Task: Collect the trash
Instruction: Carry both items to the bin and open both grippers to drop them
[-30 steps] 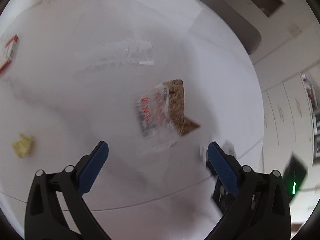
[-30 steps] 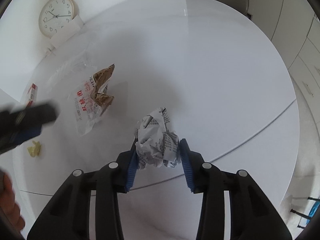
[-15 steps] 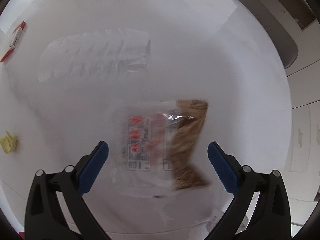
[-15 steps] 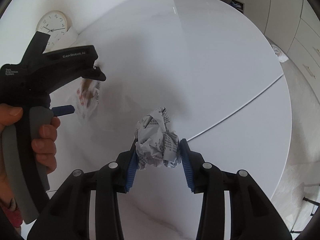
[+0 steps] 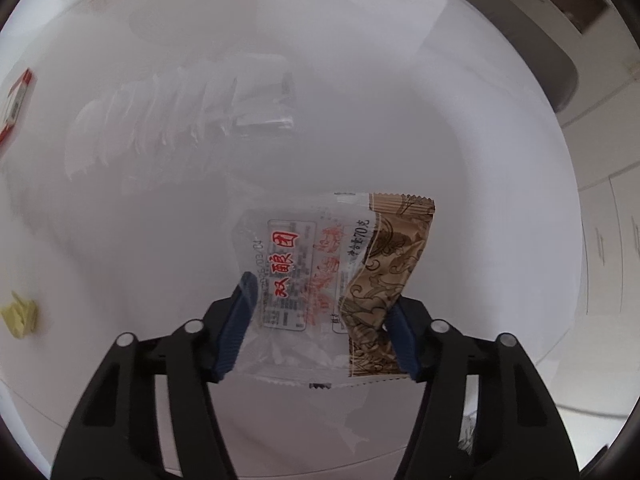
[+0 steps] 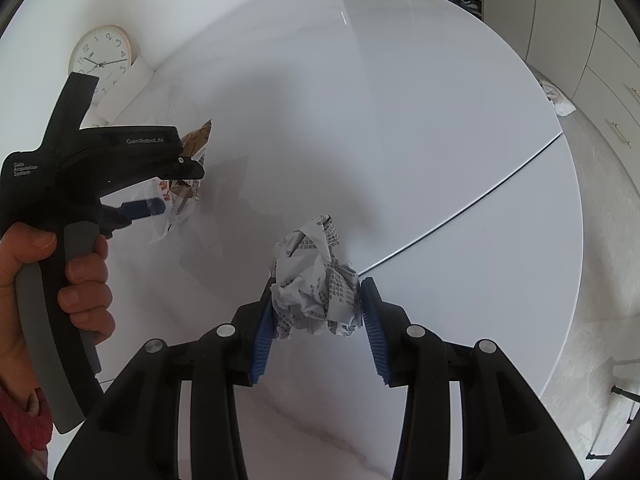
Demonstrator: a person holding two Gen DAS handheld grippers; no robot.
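A clear and brown snack wrapper (image 5: 332, 276) with red print sits between the blue pads of my left gripper (image 5: 320, 324), which is closed onto its sides just above the white round table (image 5: 360, 100). The wrapper also shows in the right wrist view (image 6: 192, 168) beside the left gripper (image 6: 160, 188). My right gripper (image 6: 316, 312) is shut on a crumpled ball of printed paper (image 6: 316, 280) and holds it above the table (image 6: 400, 120).
A clear plastic tray wrapper (image 5: 180, 120) lies farther back. A yellow crumpled scrap (image 5: 20, 314) and a red-and-white packet (image 5: 16, 104) lie at the left. A clock (image 6: 102, 60) leans at the table's far edge. A grey chair (image 5: 540, 40) stands behind.
My left gripper moved forward over the snack wrapper and its jaws closed onto it from wide open. My right gripper kept hold of the paper ball and drifted little.
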